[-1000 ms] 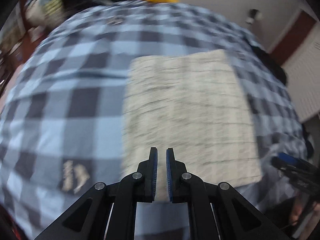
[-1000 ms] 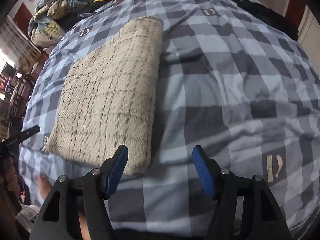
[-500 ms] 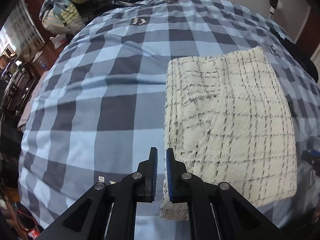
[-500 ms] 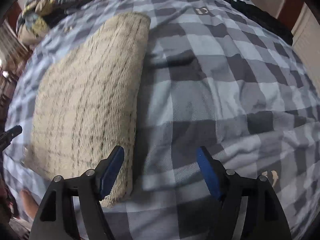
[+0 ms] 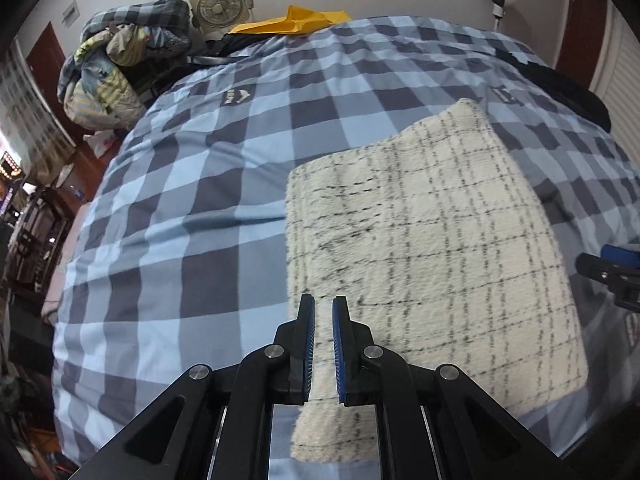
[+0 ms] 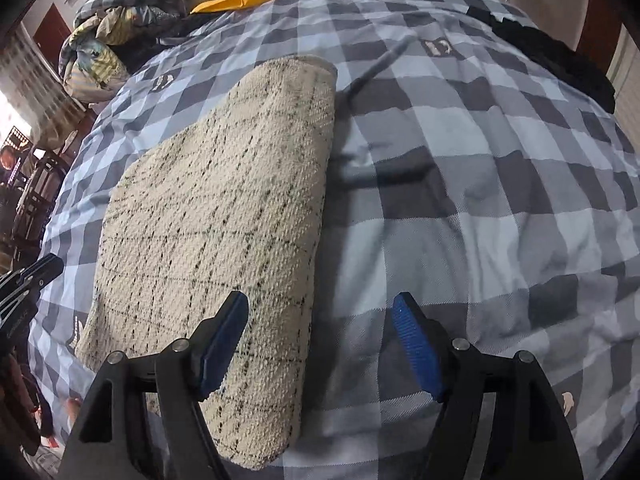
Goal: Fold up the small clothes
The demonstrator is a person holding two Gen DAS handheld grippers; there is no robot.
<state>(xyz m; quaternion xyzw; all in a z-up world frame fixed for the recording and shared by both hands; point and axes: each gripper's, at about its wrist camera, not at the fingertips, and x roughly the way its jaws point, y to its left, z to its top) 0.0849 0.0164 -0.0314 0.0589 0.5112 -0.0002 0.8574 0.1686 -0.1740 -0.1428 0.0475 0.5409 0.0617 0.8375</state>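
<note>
Left tongs point(image 5: 323, 350) are pinched together over the near-left corner of the folded cream garment point(image 5: 424, 248), holding nothing; right tongs point(image 6: 320, 344) gape apart, straddling its right edge. It lies flat on the checked bed point(image 5: 192, 240). Looks between folds; next needs a corner grip.

Folded garment point(image 5: 424, 240) lies on the bedspread point(image 5: 192, 216) (laundry pile point(image 5: 116, 68) behind).

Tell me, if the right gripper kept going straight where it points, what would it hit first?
Probably the checked bedcover, just beside the folded cream cloth's right edge. The right gripper points steeply down, jaws open and empty.
</note>
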